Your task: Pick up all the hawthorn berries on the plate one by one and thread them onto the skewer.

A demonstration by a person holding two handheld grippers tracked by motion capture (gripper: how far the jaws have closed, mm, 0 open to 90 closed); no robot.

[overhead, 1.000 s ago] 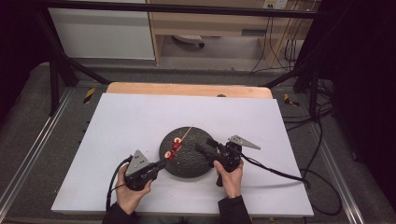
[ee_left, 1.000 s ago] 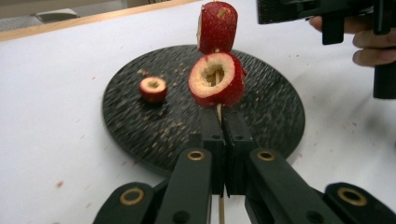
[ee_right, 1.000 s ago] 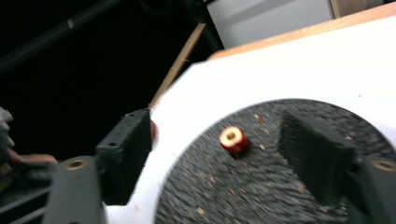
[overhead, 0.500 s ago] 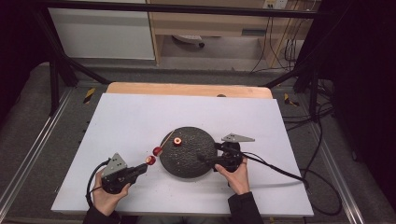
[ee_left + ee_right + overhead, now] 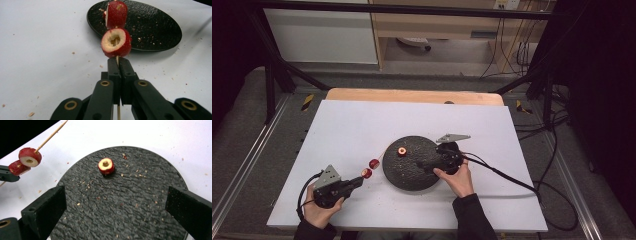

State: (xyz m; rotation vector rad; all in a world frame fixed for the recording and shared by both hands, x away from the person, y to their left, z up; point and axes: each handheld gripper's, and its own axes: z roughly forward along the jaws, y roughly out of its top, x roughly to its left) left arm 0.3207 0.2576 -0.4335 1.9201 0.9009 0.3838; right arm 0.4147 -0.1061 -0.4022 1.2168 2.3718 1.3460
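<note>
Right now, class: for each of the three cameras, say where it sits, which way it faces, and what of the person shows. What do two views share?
High view: above the person's side, looking forward and down at the table; both forearms, left tool, right tool.
Left gripper view: on the left tool, facing the skewer with two fruit pieces; shut jaws.
Right gripper view: on the right tool, facing one fruit slice; open jaws.
Shared: the black plate.
</note>
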